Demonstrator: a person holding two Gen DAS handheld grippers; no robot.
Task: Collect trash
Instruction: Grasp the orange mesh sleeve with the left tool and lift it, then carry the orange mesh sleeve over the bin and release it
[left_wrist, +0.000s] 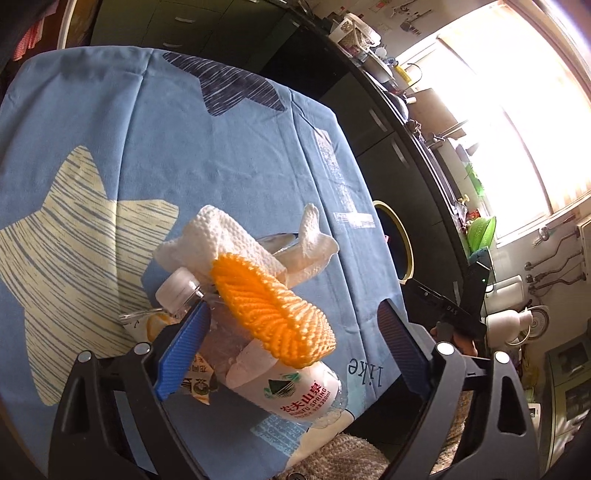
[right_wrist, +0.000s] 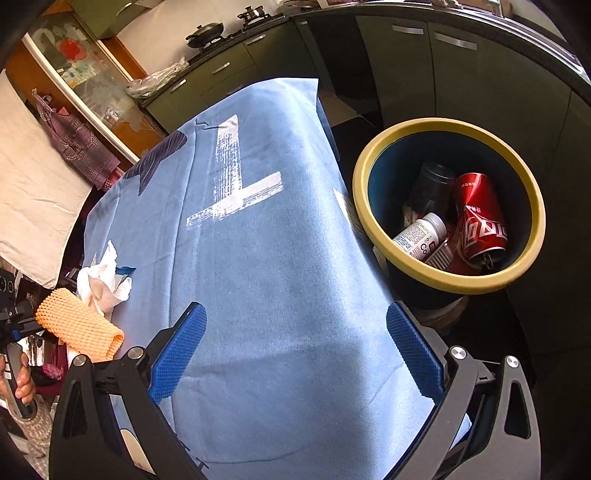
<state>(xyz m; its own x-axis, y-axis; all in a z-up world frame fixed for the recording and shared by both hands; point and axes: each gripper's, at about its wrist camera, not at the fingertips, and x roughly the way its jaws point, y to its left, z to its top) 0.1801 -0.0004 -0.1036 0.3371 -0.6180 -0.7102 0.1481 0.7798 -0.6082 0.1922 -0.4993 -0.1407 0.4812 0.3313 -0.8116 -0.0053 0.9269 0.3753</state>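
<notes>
In the left wrist view a pile of trash lies on the blue tablecloth (left_wrist: 221, 147): a clear water bottle (left_wrist: 306, 391) with a white cap (left_wrist: 177, 286), an orange foam net (left_wrist: 269, 314) on top of it, crumpled paper towel (left_wrist: 221, 240) behind, and a printed wrapper (left_wrist: 201, 386) beneath. My left gripper (left_wrist: 295, 332) is open with its jaws on either side of the pile; the left pad (left_wrist: 184, 350) is close to the bottle and the right pad (left_wrist: 402, 347) stands clear of it. My right gripper (right_wrist: 295, 314) is open over bare cloth, holding nothing.
A yellow-rimmed bin (right_wrist: 443, 284) stands off the table's right edge, holding a red can (right_wrist: 480, 218), a white bottle (right_wrist: 421, 232) and a dark cup (right_wrist: 432, 188). Dark cabinets (right_wrist: 461, 92) rise behind it. The foam net (right_wrist: 79, 325) and paper towel (right_wrist: 103, 280) lie at the cloth's left.
</notes>
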